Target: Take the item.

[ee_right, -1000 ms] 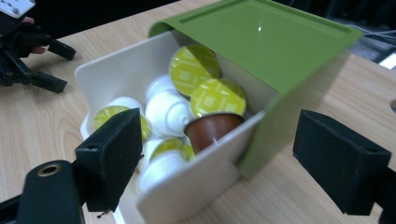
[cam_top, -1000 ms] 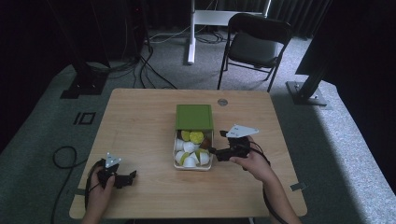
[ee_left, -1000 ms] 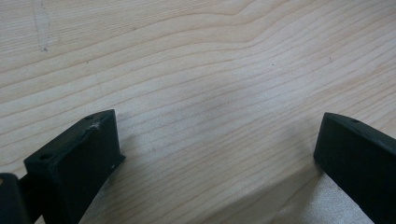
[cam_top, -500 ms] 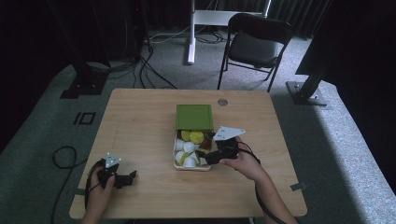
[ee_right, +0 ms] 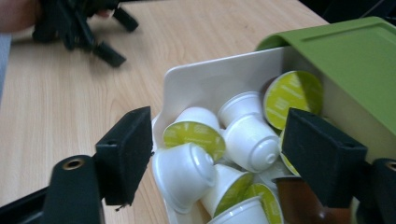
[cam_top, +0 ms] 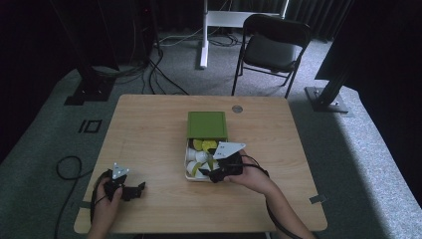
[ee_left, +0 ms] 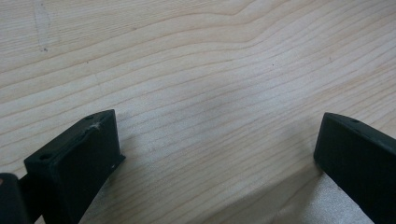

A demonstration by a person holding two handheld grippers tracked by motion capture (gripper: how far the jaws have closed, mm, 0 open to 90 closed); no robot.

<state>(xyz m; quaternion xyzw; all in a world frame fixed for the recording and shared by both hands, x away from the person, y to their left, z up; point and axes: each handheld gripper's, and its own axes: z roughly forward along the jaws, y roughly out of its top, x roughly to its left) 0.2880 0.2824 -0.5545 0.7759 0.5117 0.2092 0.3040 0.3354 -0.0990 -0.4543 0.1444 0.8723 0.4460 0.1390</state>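
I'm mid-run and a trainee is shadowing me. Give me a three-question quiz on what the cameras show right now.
1. True or false: the left gripper holds a capsule.
2. Multiple choice: the white tray of capsules is A) fully pushed into the green sleeve, B) partly slid out of it, C) lying apart from it.
3. Fill in: the right gripper has its fingers spread over the ____.

Key:
1. False; its fingers are open over bare table.
2. B.
3. Capsules; it grips none yet.
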